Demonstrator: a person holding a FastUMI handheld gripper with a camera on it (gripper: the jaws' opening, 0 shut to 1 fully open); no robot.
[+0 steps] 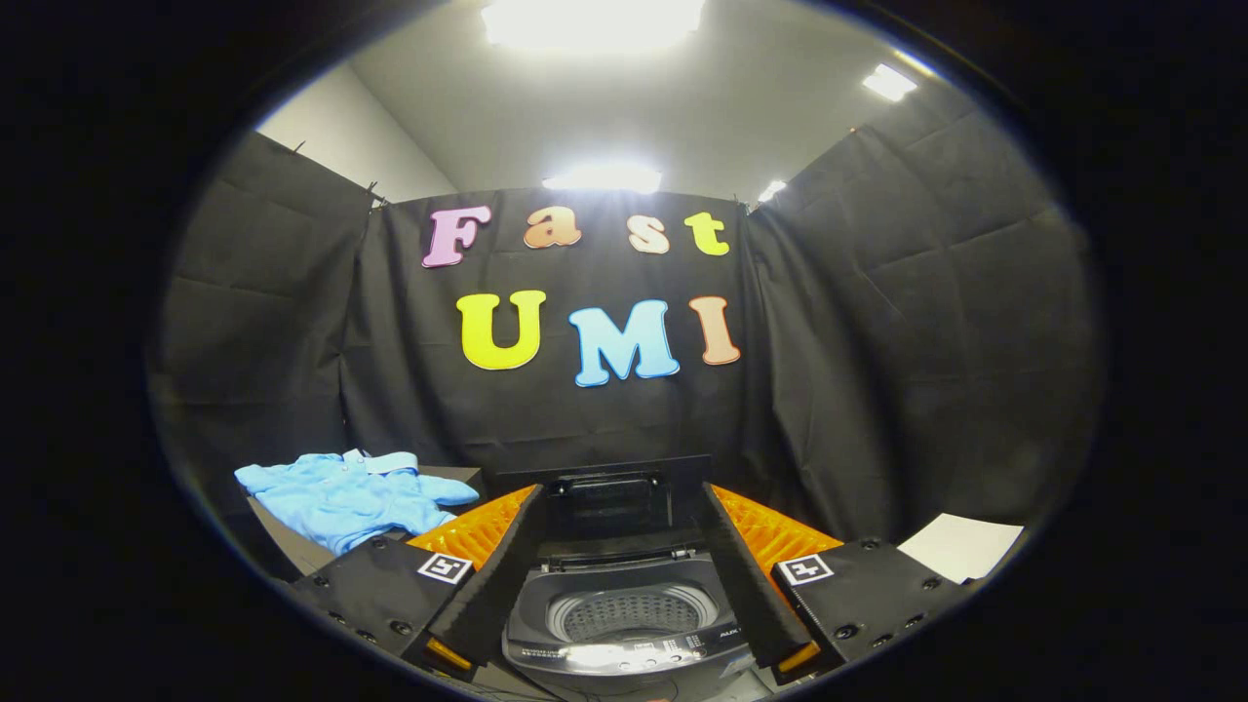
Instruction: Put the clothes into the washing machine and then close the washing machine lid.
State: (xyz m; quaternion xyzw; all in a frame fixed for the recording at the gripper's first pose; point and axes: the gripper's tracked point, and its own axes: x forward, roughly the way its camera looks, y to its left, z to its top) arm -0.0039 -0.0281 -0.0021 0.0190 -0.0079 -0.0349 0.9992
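Gripper view: the gripper point(624, 585) is held above and in front of the washer point(624, 624), with its two fingers spread wide apart and nothing clamped between them. The washer is framed between the fingers, just ahead of them, so that the drum point(624, 614) lies directly on the line of approach. The drum is seen to be bare of clothing; its perforated wall is exposed.

The lid point(609, 497) is raised and stands upright behind the drum opening. This position is judged to be deliberate: the opening is left free for loading, and the lid is kept out of the path of the gripper until the closing step.

The shirt point(346, 497), a light blue garment with a collar, is laid loosely on a dark table point(292, 546) to the left of the washer and beyond the left finger. It is well apart from the fingers and is not touched. A white sheet point(960, 546) lies to the right, beyond the right finger; it is not part of the task.

The task is judged to be at its start: no garment has been loaded and the lid is not closed. The wide finger spacing is judged suitable for taking a fold of the shirt, for which the gripper would need to be turned to the left
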